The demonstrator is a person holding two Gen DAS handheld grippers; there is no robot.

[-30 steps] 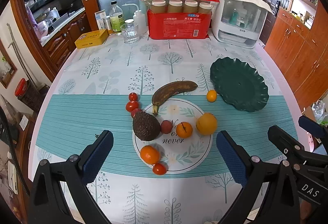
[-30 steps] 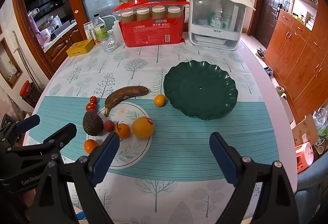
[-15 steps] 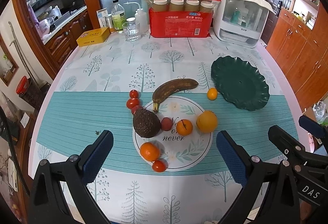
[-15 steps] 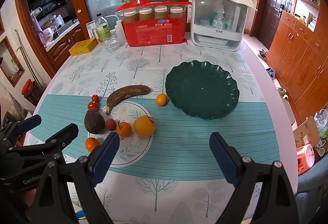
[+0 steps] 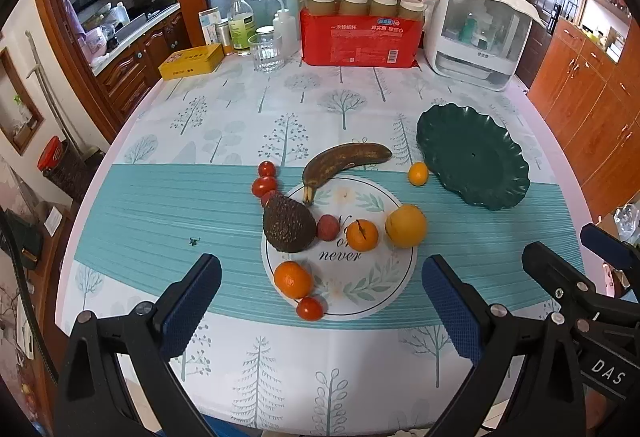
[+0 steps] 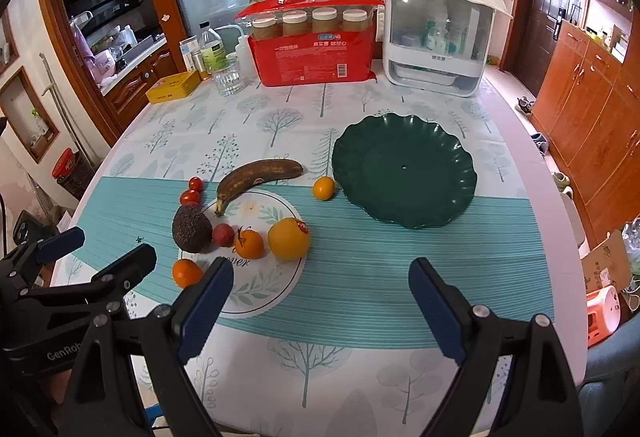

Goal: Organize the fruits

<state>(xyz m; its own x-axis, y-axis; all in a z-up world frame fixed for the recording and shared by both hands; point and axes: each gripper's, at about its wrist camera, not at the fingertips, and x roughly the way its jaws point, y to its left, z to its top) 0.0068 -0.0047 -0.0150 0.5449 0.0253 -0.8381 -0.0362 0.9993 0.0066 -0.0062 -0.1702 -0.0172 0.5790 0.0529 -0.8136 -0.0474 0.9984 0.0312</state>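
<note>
Both grippers, left gripper [image 5: 320, 297] and right gripper [image 6: 320, 301], hang spread and empty; approach the large round orange [image 6: 289, 239] squarely, destined for the far-right scalloped dark-green plate [image 6: 404, 169].

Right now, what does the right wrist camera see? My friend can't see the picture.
Fruit lies in a cluster on a tablecloth: a dark banana, an avocado, oranges and small tomatoes, with an empty green plate to their right. The right hand-held gripper hangs open in front, holding nothing.
</note>
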